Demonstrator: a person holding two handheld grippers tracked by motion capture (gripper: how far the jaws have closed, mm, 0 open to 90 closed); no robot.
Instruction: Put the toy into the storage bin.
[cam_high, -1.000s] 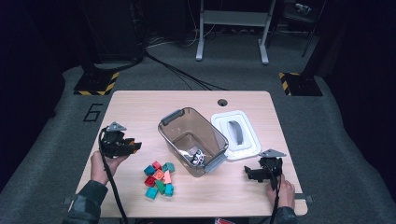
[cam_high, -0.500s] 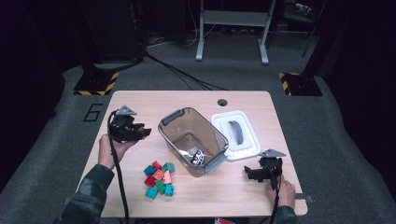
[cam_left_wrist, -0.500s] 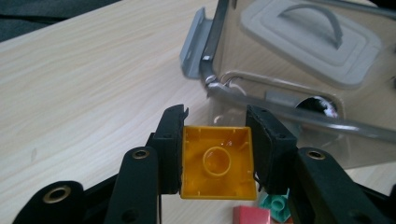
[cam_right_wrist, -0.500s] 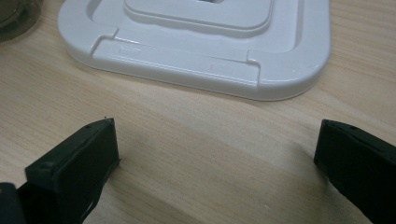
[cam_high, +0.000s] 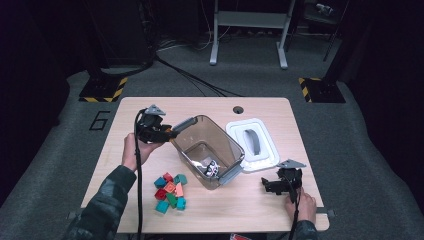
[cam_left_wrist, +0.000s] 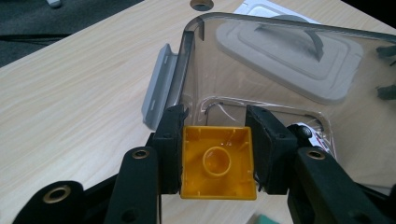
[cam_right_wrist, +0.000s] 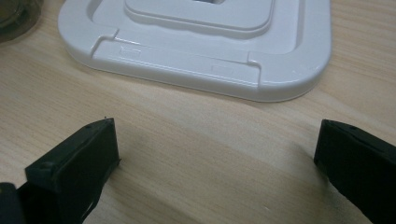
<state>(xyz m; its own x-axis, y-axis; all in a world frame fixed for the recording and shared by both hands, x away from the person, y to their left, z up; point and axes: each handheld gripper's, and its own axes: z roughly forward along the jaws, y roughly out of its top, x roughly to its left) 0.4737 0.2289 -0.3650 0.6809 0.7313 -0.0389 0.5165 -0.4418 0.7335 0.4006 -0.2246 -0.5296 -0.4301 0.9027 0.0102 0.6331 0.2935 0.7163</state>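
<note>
1. My left gripper (cam_left_wrist: 217, 154) clamps a hollow square yellow block (cam_left_wrist: 217, 163) just beside the clear bin's (cam_high: 220, 137) rim
2. Bin holds small black-white pieces (cam_high: 212, 169)
3. Right gripper (cam_right_wrist: 215, 154) stands wide over wood-grain table (cam_right_wrist: 187, 140), near smooth white lid (cam_right_wrist: 289, 70)

Bin (cam_high: 207, 150) mid-table; lid (cam_high: 252, 145) right; blocks (cam_high: 170, 192) front-left; toy, perhaps car (cam_high: 212, 169), inside.

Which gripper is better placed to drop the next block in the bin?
Left. The left gripper already clamps a yellow block at the bin rim; the right gripper sits open by the lid.
</note>
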